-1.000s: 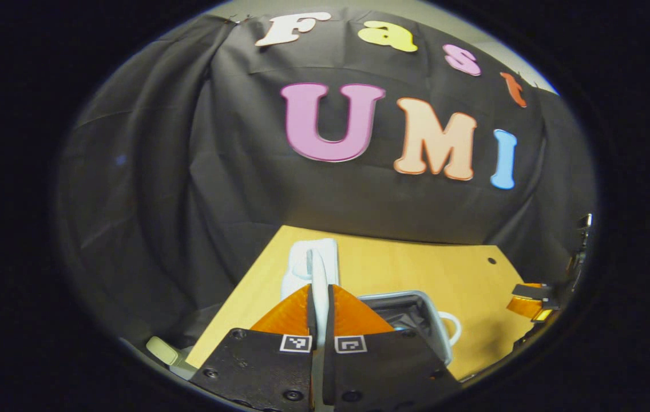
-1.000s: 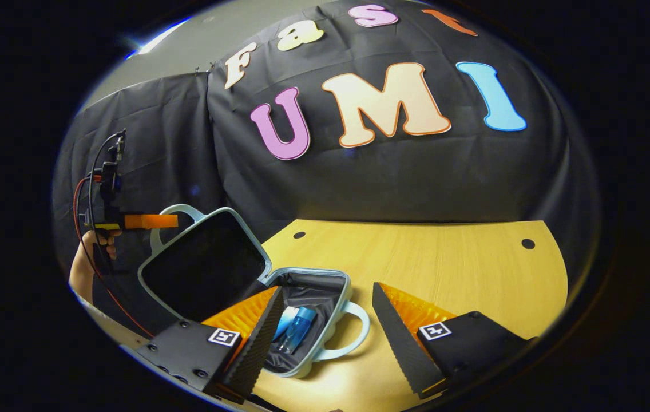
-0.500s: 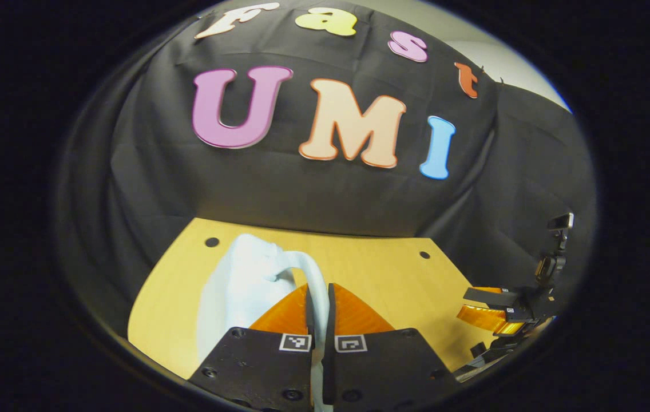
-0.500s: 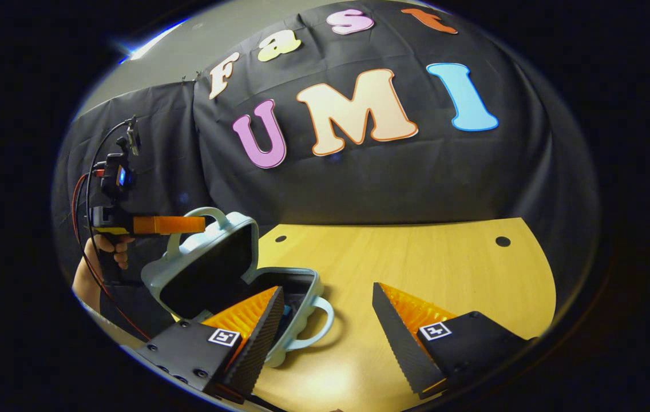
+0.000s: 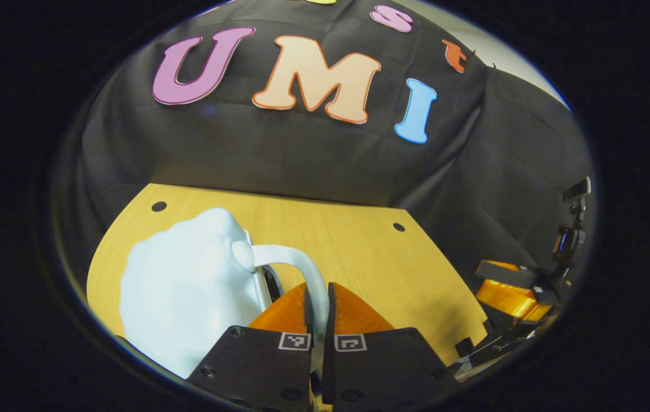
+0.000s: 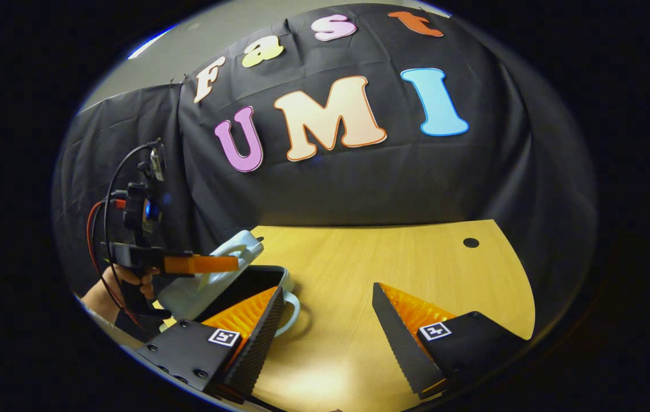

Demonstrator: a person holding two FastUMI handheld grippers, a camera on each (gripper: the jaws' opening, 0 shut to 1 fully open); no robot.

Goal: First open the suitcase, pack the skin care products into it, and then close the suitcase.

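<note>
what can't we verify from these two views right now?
- Suitcase contents: in the right gripper view the lid hangs over the base, and the right gripper's near finger blocks the opening.
- Lid-to-base gap: in the left gripper view the lid shell covers it.
- Any latch: hidden.

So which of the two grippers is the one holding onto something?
The left gripper. It is shut on the suitcase lid's handle, while the right gripper stands wide open above the table with nothing in it.
</note>
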